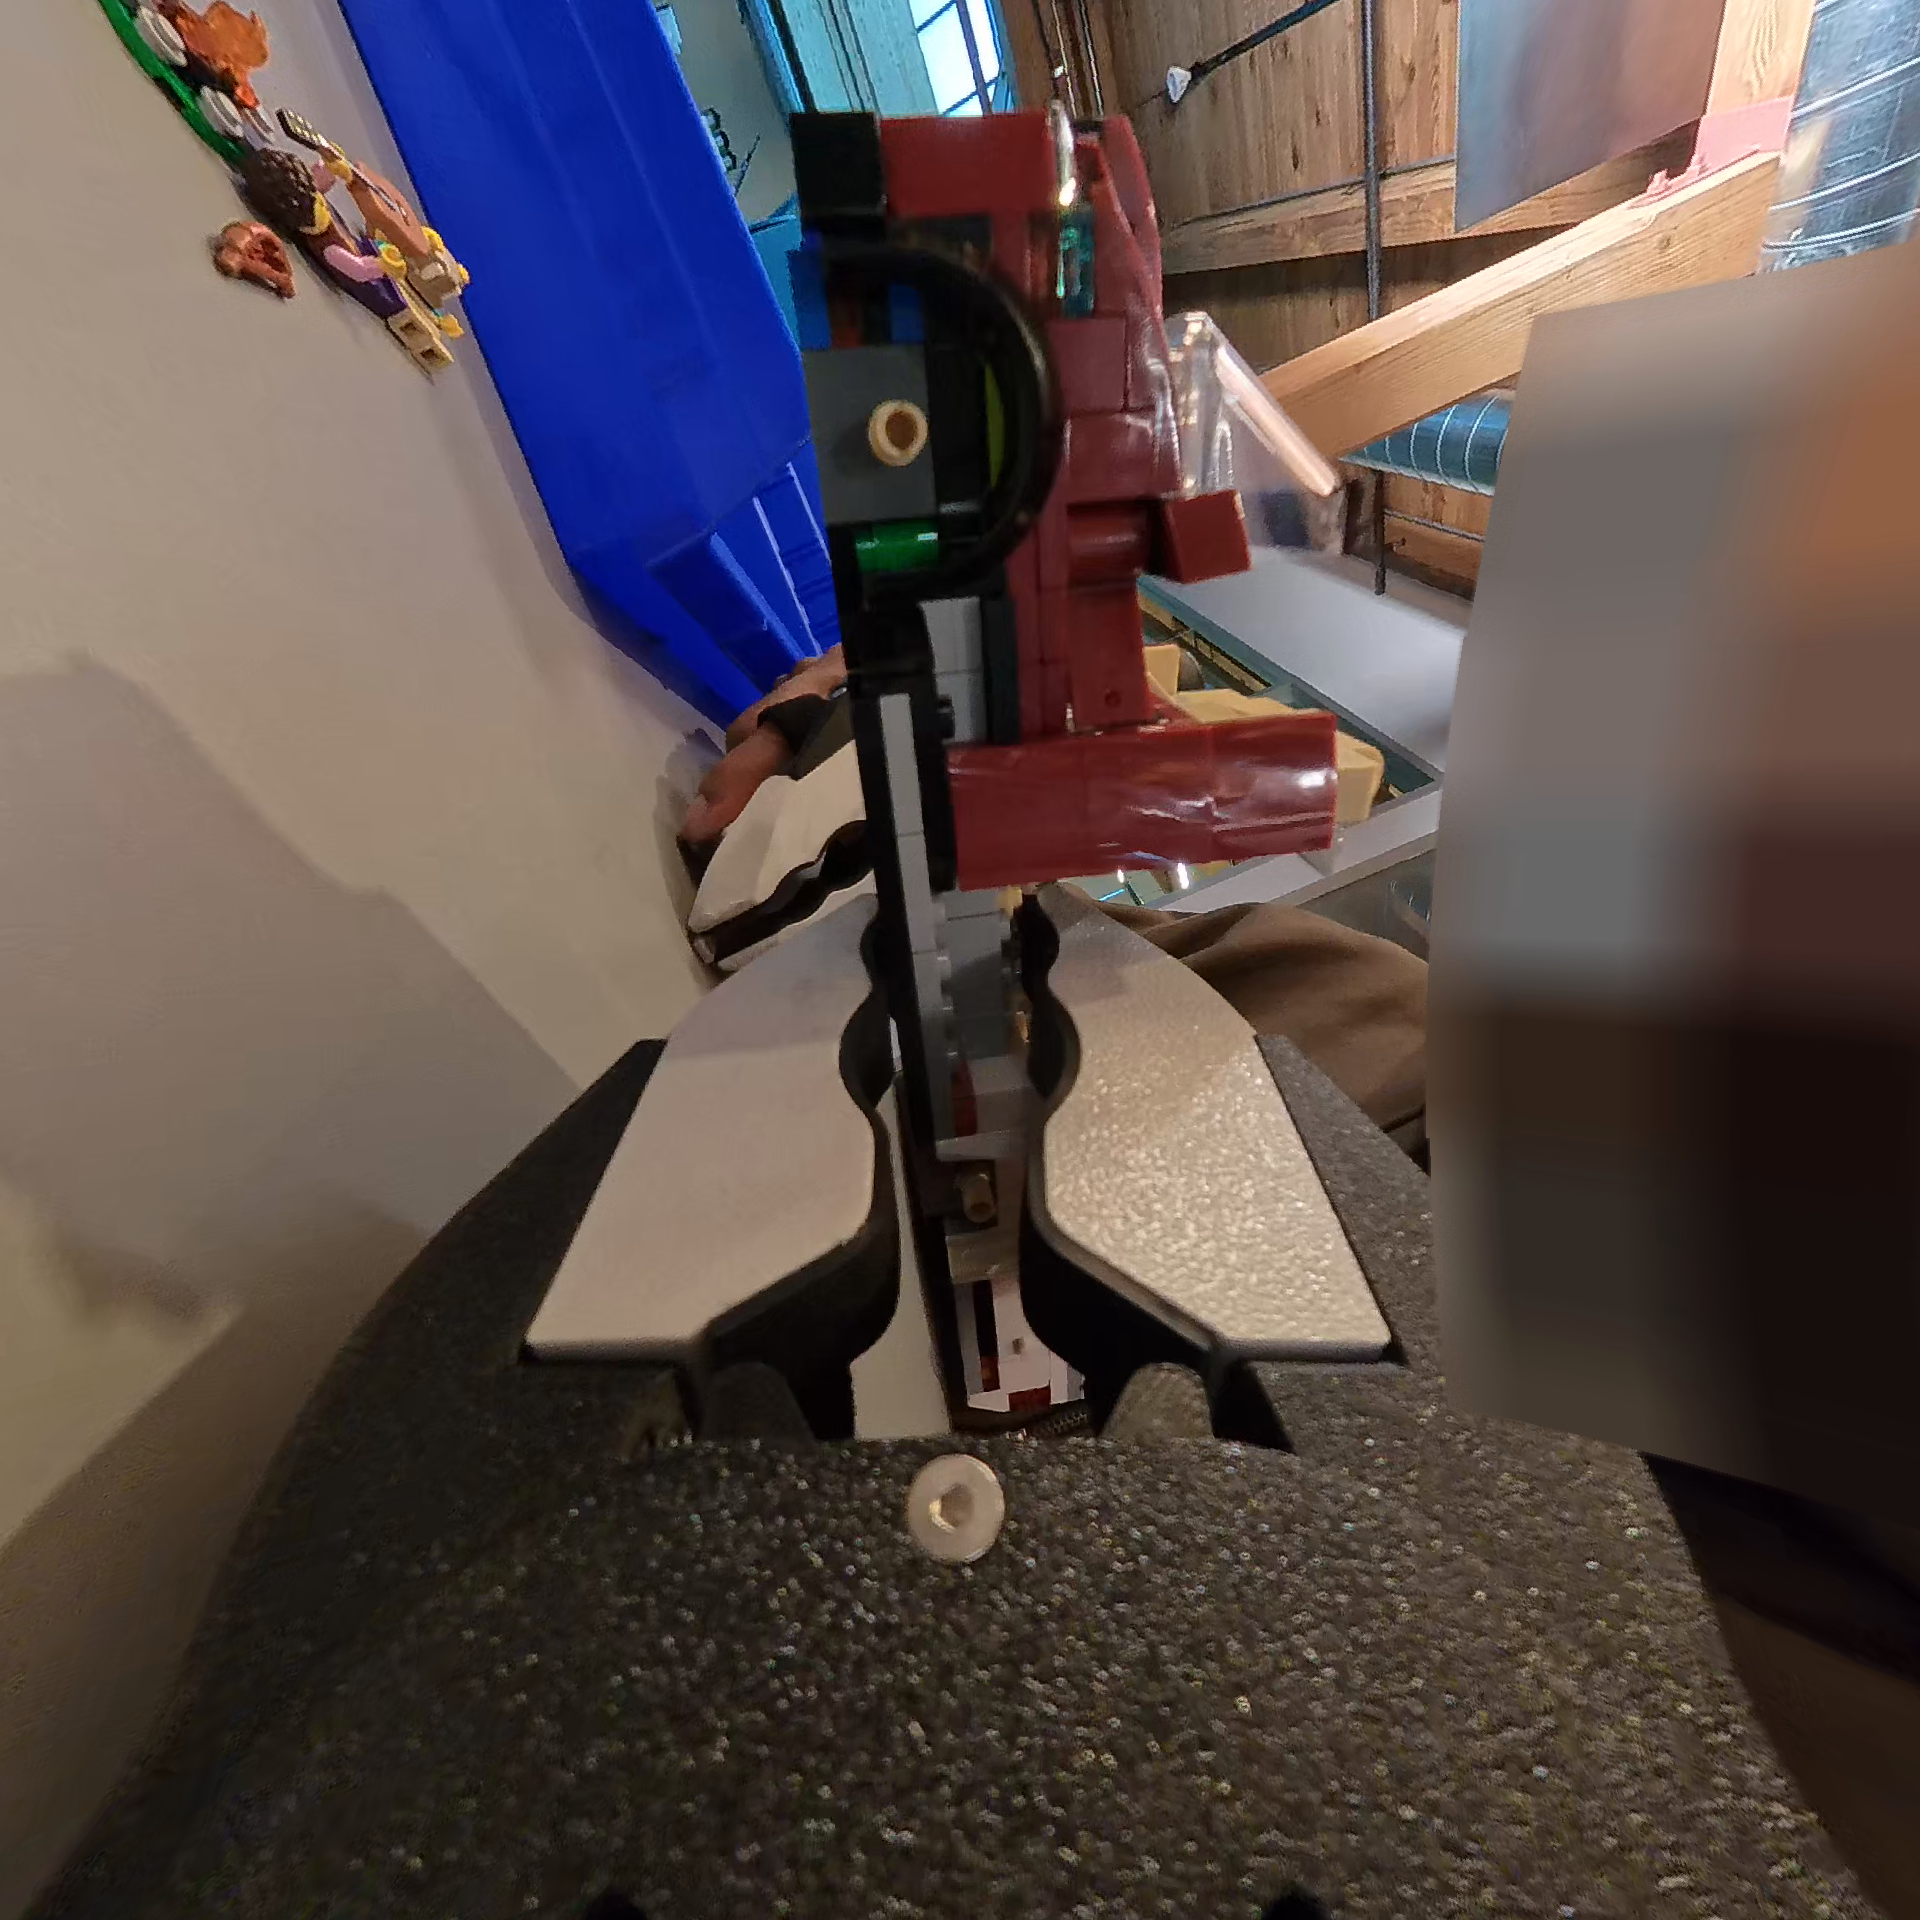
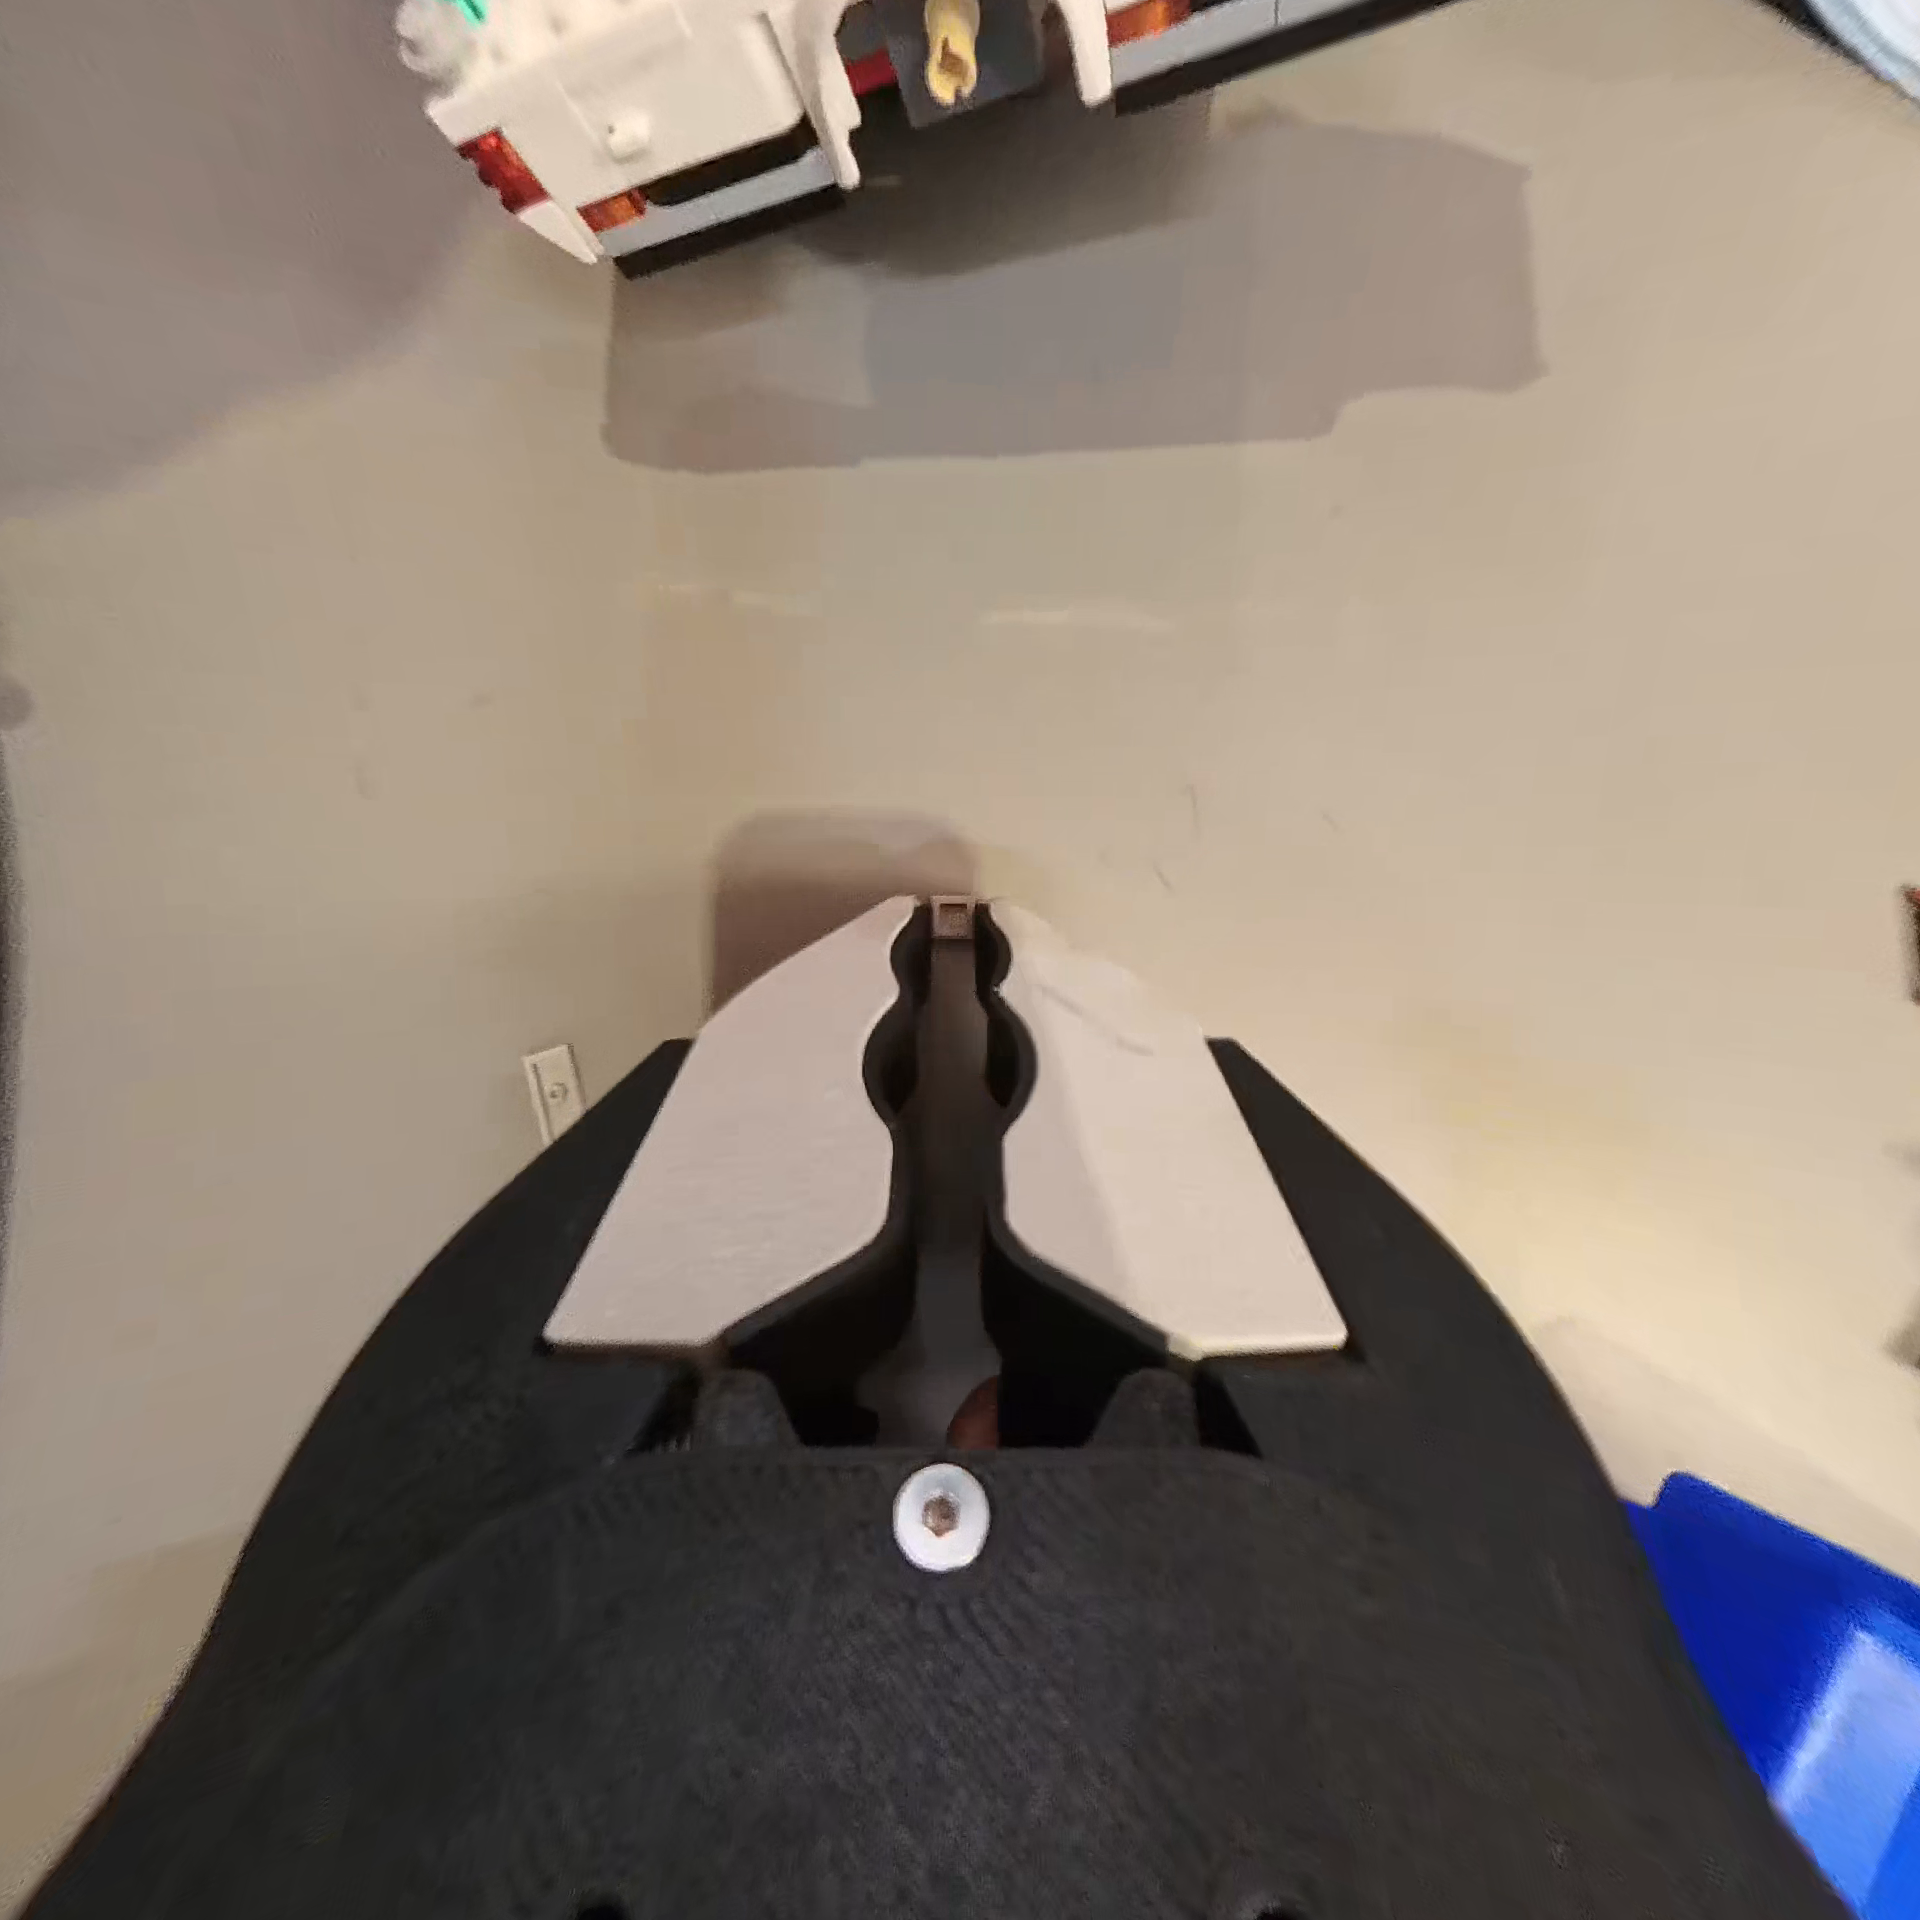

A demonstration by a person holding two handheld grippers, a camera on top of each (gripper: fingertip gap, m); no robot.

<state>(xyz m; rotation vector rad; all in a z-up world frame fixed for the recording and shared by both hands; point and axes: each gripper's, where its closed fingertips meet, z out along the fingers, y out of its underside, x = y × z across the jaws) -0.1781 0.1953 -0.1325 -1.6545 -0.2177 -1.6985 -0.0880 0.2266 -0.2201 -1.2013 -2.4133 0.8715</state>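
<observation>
My left gripper [image 1: 956,935] is shut on a brick-built model [image 1: 997,499] of dark red, black and grey parts. It holds the model by its grey lower plates, raised off the beige table [image 1: 312,727]. The same model shows at the top of the right wrist view [image 2: 727,125], with white and grey parts facing me. My right gripper [image 2: 951,920] is down at the table, its fingertips shut on a small grey square piece [image 2: 951,916]. It also shows in the left wrist view [image 1: 769,883], low beside the model with a hand on it.
A blue bin [image 1: 582,312] stands on the table behind the model; its corner shows in the right wrist view [image 2: 1808,1662]. Toy figures [image 1: 353,239] and a green plate [image 1: 156,62] lie beyond. A small white piece [image 2: 551,1091] lies left of my right gripper. The tips of one gripper are about 12 centimeters away from the tips of the other.
</observation>
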